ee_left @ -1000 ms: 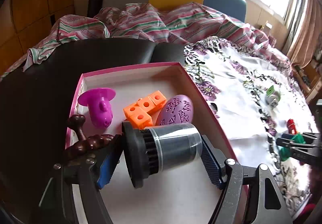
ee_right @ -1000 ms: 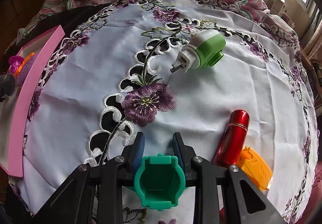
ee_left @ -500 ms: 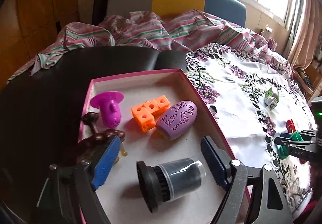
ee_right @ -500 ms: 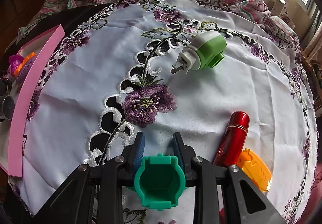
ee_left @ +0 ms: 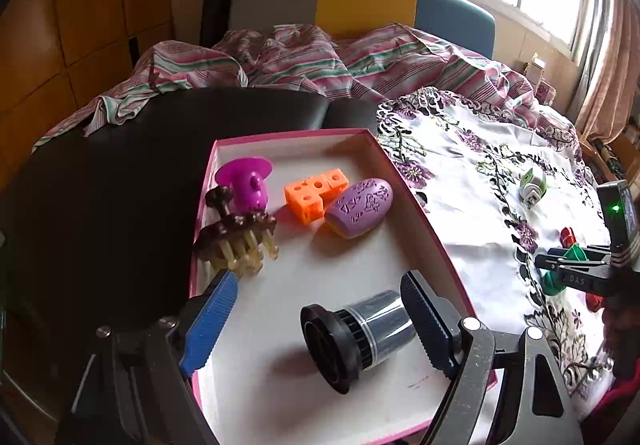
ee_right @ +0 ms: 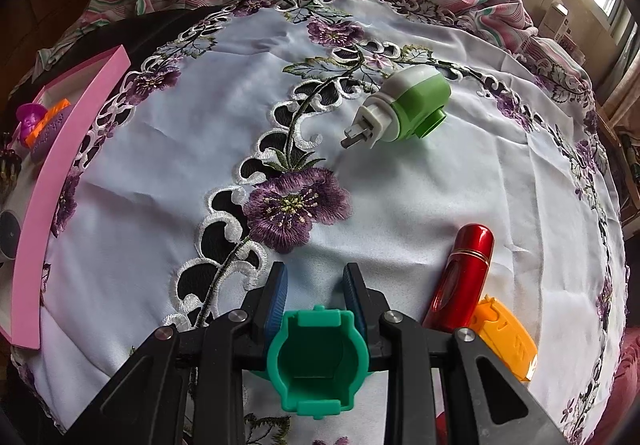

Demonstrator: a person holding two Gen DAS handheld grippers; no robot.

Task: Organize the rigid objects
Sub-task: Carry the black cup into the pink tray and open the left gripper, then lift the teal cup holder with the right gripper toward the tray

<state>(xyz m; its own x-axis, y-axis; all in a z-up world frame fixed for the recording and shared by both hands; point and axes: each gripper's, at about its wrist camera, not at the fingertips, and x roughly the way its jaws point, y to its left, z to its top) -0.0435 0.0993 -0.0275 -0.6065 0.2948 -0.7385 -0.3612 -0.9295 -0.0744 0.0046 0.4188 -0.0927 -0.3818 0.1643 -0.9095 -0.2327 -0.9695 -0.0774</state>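
Left gripper (ee_left: 316, 309) spread wide, jaws just opened, black cylinder (ee_left: 356, 333) lying loose between them in pink box (ee_left: 416, 201) | right gripper (ee_right: 316, 287) clenched on green ring-shaped piece (ee_right: 318, 361) | beyond: red tube (ee_right: 460, 277), green plug (ee_right: 408, 109) on embroidered cloth (ee_right: 168, 173)

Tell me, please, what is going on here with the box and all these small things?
A person with a gripper in each hand is sorting small objects into a pink box. The left gripper, its jaws just opened, has let go of a black lidded jar, now lying on its side in the box. The right gripper is clamped on a teal plastic piece over the embroidered tablecloth.
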